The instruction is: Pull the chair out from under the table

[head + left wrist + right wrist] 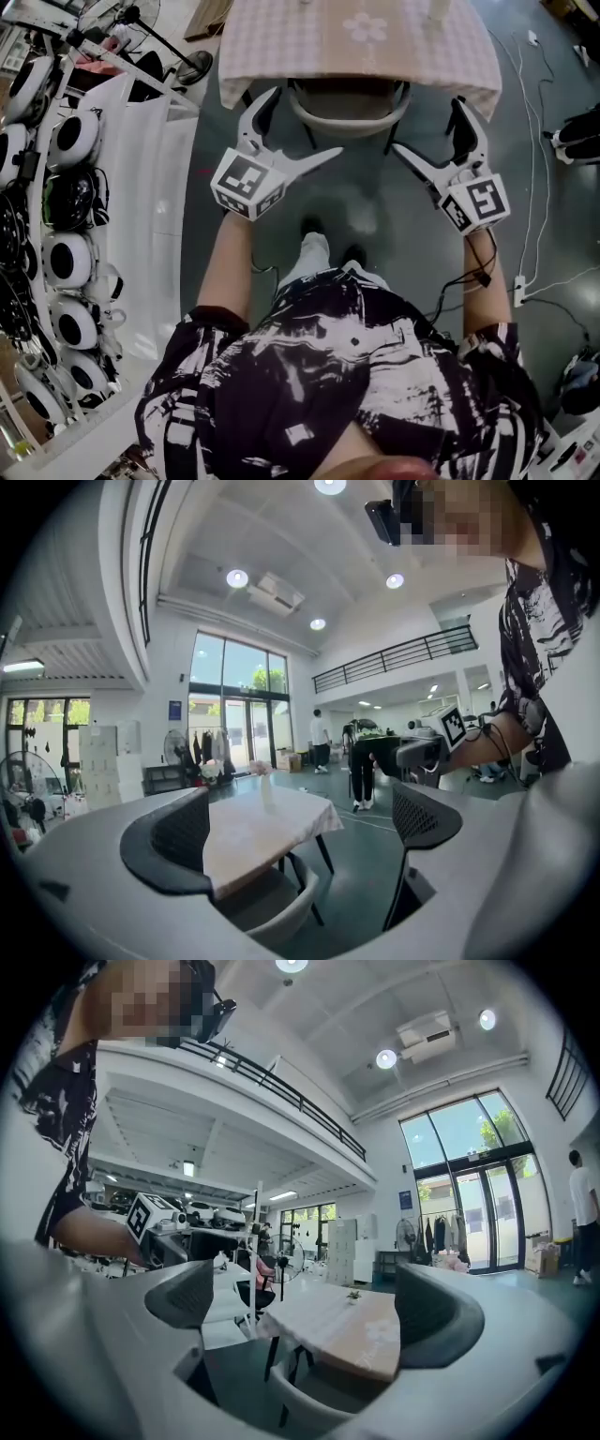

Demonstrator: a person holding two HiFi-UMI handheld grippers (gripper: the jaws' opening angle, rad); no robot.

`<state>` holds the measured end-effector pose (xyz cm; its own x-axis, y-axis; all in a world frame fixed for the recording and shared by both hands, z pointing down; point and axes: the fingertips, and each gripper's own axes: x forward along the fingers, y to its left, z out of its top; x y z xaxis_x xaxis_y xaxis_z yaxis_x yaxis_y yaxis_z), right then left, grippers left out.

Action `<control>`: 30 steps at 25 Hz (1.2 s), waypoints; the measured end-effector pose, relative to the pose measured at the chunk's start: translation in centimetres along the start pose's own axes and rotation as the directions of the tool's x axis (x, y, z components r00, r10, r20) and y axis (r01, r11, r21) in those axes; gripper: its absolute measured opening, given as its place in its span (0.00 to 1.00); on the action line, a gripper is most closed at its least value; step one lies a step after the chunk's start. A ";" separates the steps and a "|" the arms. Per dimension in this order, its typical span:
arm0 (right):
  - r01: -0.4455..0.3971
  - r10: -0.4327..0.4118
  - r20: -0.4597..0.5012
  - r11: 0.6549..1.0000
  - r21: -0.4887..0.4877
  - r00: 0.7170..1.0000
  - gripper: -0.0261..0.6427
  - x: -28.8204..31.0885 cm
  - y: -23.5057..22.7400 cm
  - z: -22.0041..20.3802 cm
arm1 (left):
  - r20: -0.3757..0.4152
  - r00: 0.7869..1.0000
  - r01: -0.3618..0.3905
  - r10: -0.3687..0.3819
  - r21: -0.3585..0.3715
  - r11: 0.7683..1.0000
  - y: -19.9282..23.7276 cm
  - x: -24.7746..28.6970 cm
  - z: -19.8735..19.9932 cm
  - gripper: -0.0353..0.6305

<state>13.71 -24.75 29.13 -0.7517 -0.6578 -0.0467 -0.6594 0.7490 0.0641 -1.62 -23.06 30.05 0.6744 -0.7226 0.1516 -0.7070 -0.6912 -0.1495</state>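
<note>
Left gripper (300, 129) first: jaws spread wide, closed on nothing. Right gripper (428, 127), same story: jaws wide apart, empty, roughly level with its partner.

Straight ahead and between the pair, the grey chair (349, 111), tucked in under the cloth-covered table (281, 47), with only the curved backrest rim poking out past the hanging cloth edge. Left gripper just beside the rim's left end, right gripper just beside its right end, no touch visible from the head view. In both gripper views, chair low down beyond the gap in the jaws, dark textured pads (173, 841) either side, not around it.

Further ahead on the checked cloth, a pale flower print (364, 26). In the left gripper view, a small vase (265, 782) upright on the tabletop.

Out to the left of the left gripper, white shelving with a row of round white-and-black devices (67, 258). Out to the right of the right gripper, white cables (536, 141) trailing over the grey floor.

Back behind the grippers, bare forearms, a black-and-white patterned shirt (356, 375) and dark shoes (312, 225) on the floor.

Far beyond the left gripper, tall glass doors (234, 724), a standing fan (174, 747) and two people (321, 740).
</note>
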 end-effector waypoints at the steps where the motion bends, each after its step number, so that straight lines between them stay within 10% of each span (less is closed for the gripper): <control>1: 0.009 -0.009 -0.010 1.000 -0.007 1.000 0.90 0.3 -0.3 -0.1 | -0.005 1.000 0.012 -0.012 0.001 1.000 0.3 0.3 -0.3 0.91; 18: 0.059 -0.076 -0.258 0.996 -0.073 0.963 0.90 12.5 -1.5 -8.5 | -0.179 0.959 0.241 -0.222 0.089 0.967 10.4 4.5 -10.4 0.91; 24: -0.069 0.000 -0.396 0.985 -0.160 0.918 0.90 14.2 -0.8 -14.0 | -0.395 0.875 0.390 -0.280 0.232 0.891 8.3 8.2 -17.3 0.91; 30: -0.363 0.168 -0.582 0.901 -0.237 0.796 0.90 14.8 0.3 -22.6 | -0.608 0.740 0.537 -0.288 0.278 0.796 5.0 12.3 -25.8 0.91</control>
<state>2.60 -36.06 50.94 -0.7050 -0.4435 0.5534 -0.3193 0.8953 0.3107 -2.36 -35.22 56.41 0.5733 -0.3324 0.7489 -0.1413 -0.9404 -0.3093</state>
